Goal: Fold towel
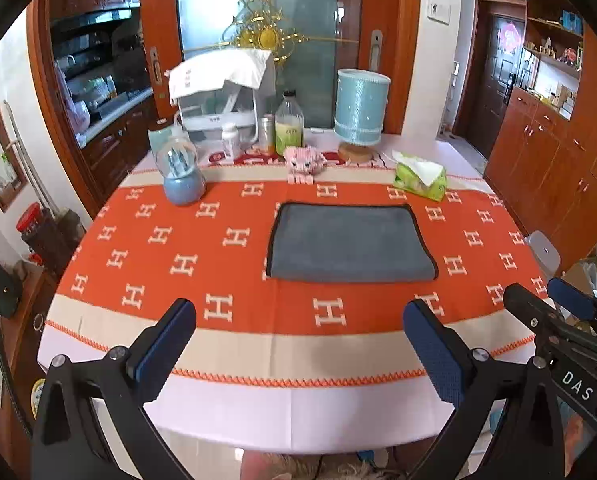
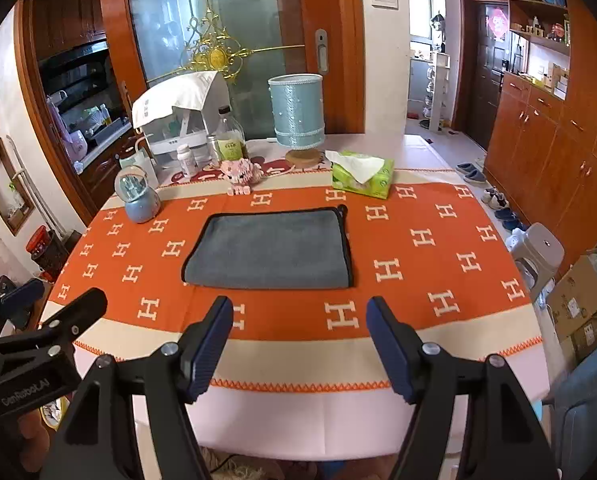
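Note:
A grey towel (image 1: 350,244) with a black hem lies flat as a folded rectangle on the orange tablecloth; it also shows in the right wrist view (image 2: 270,250). My left gripper (image 1: 298,316) is open and empty, held above the table's near edge, short of the towel. My right gripper (image 2: 300,316) is open and empty, also short of the towel's near edge. The right gripper shows at the right of the left wrist view (image 1: 550,300). The left gripper shows at the lower left of the right wrist view (image 2: 54,308).
Beyond the towel stand a snow globe (image 1: 182,176), a pink toy (image 1: 302,160), a green tissue pack (image 1: 420,178), a blue lamp (image 1: 360,108), a bottle (image 1: 289,122) and a covered white rack (image 1: 222,92). A grey stool (image 2: 538,248) stands right of the table.

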`<state>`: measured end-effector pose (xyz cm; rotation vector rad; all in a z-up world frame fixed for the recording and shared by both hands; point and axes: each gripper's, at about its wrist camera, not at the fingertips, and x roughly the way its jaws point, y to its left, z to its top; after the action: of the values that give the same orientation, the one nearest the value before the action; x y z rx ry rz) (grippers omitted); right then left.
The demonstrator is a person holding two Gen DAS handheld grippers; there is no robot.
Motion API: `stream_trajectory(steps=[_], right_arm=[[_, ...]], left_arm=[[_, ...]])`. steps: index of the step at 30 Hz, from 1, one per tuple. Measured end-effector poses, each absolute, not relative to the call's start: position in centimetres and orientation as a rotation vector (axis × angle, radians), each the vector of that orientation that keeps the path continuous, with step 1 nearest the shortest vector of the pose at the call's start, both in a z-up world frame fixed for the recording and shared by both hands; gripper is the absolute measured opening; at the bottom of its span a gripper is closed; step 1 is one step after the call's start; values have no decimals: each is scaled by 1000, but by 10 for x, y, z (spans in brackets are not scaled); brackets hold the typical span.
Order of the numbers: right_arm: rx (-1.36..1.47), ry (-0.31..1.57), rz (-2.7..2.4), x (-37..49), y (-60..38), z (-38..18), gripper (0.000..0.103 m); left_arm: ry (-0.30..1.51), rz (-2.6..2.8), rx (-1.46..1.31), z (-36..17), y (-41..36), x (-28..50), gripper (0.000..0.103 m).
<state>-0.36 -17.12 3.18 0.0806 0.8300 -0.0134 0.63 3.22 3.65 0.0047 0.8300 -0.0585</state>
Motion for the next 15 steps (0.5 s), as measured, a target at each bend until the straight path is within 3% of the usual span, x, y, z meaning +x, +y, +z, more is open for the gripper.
stream_trajectory(steps=[15], right_arm=[[65, 862, -11, -18, -163, 21, 69]], left_arm=[[851, -39, -5, 22, 29, -7, 102]])
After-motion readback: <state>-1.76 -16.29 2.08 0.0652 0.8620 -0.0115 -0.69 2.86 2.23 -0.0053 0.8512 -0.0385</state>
